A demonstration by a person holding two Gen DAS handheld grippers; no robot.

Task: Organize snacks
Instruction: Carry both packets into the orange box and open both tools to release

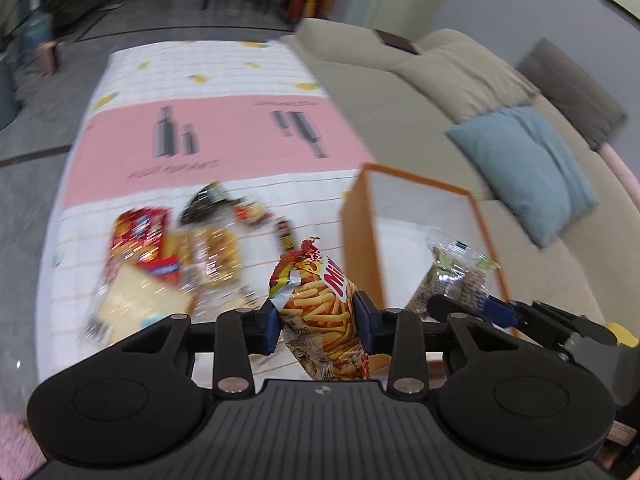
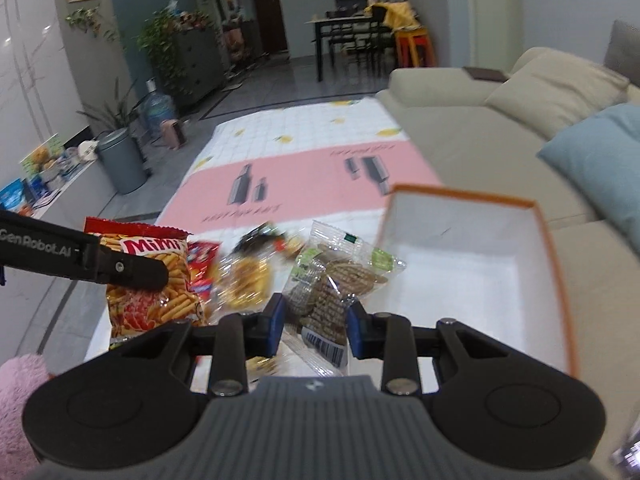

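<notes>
My right tool (image 2: 315,322) grips the clear cracker pack (image 2: 334,280), long axis running toward 12. The orange box (image 2: 554,248) opens at 2, just beside, its near wall low and nothing between. My left tool (image 1: 316,316) grips the Mimi bag (image 1: 326,304), upright; the box (image 1: 360,240) stands at 1, farther off. The loose pile (image 1: 172,252) lies at 10 on the surface (image 1: 224,136).

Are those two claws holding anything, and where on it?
Left gripper pinches the Mimi bag across its middle. Right gripper pinches the clear cracker pack near its lower end.
</notes>
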